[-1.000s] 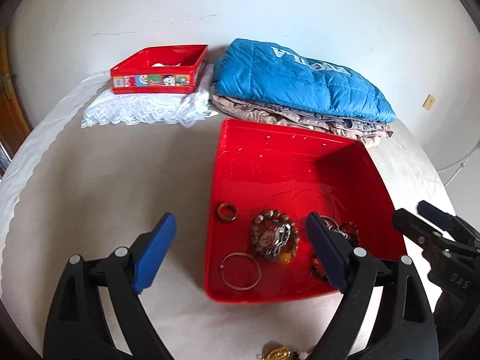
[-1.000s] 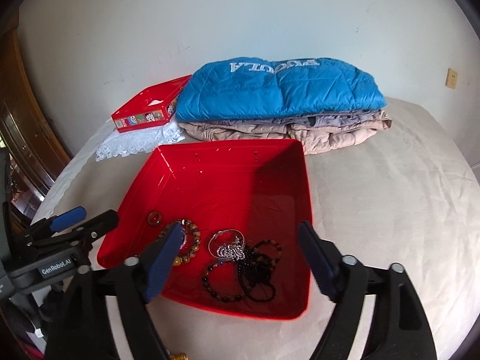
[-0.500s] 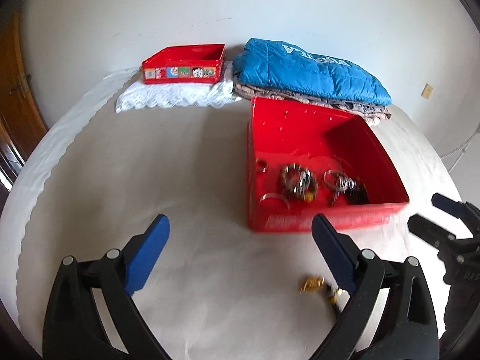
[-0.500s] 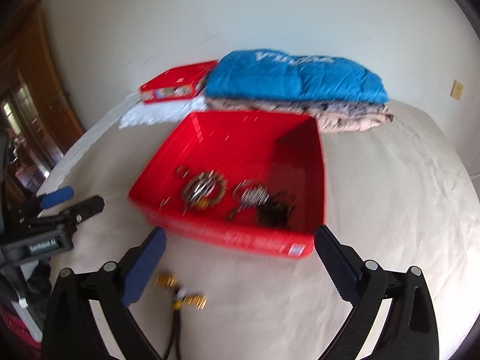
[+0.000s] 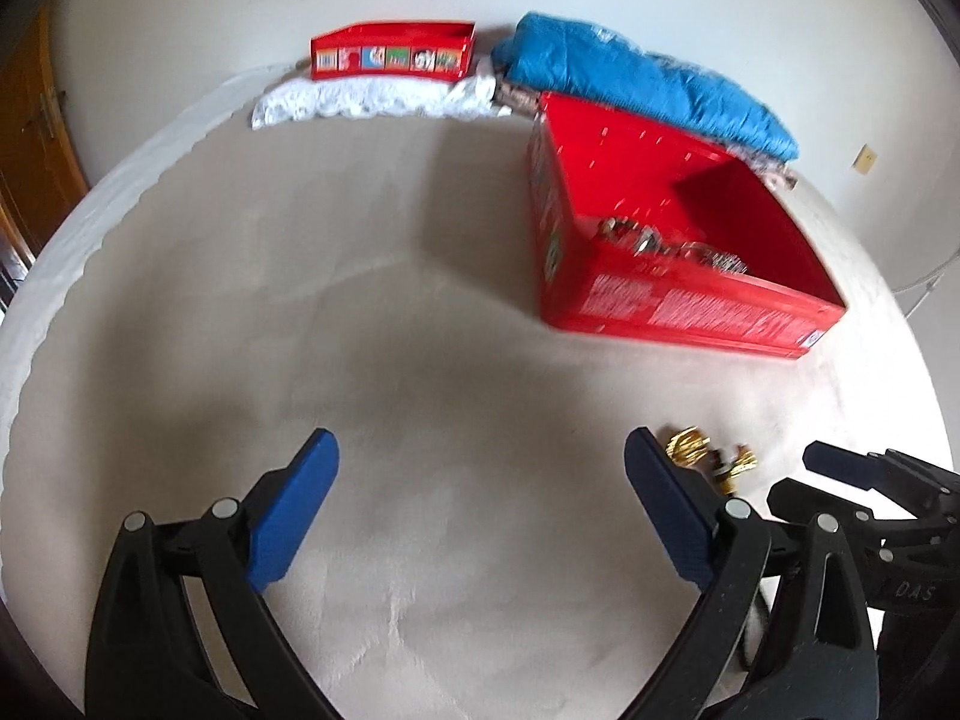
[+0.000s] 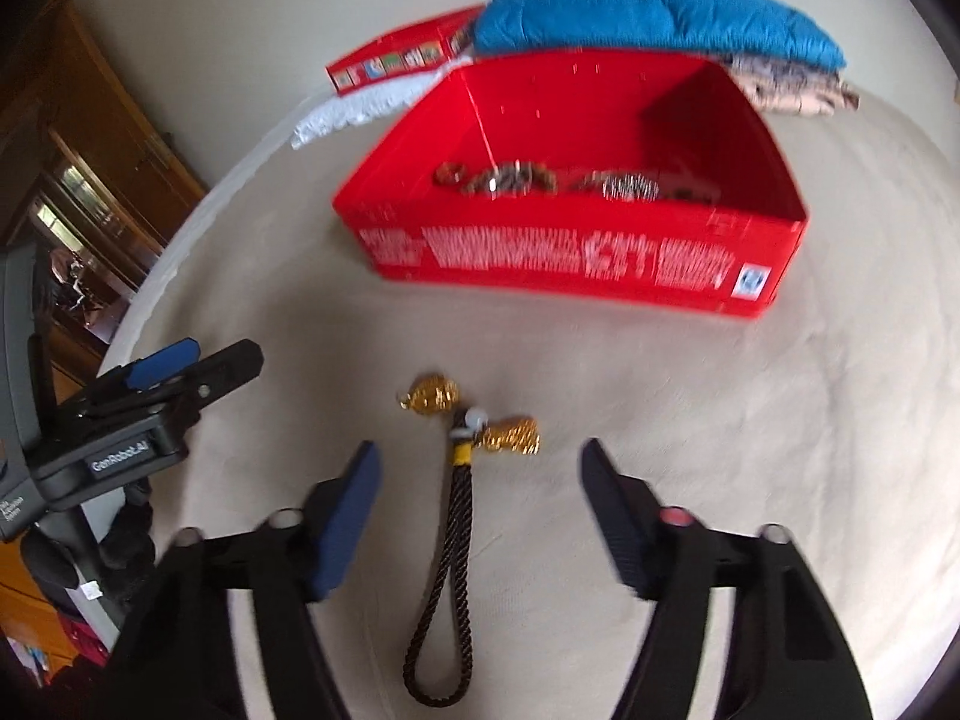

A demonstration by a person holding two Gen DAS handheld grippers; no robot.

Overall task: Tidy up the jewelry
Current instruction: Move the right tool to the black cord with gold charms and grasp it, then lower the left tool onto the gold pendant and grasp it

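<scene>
The right gripper (image 6: 480, 480) points down at the bed (image 6: 750, 450), its blue-padded jaws closing but still apart, with the black braided cord (image 6: 456, 546) of a gold-tasselled charm lying between them and touched by neither pad. The cord's loop end lies toward the camera; its yellow-bound top meets two gold tassels (image 6: 510, 433), one just left and farther out, the other to the right. The left gripper (image 5: 480, 492) hovers over bare beige bedcover with its jaws spread wide and nothing between them; the gold tassels show just beyond its right finger, and the right gripper's black frame sits beside them at the edge of that view. Farther out on the bed stands a red box (image 6: 576, 264) with white print on its near wall, holding a blurred heap of beaded bracelets and rings (image 6: 510, 177). Behind it lie a folded blue quilted jacket (image 6: 654, 15) on beige fabric, and a smaller red tin (image 5: 390, 54) on white lace cloth (image 5: 372, 99).
</scene>
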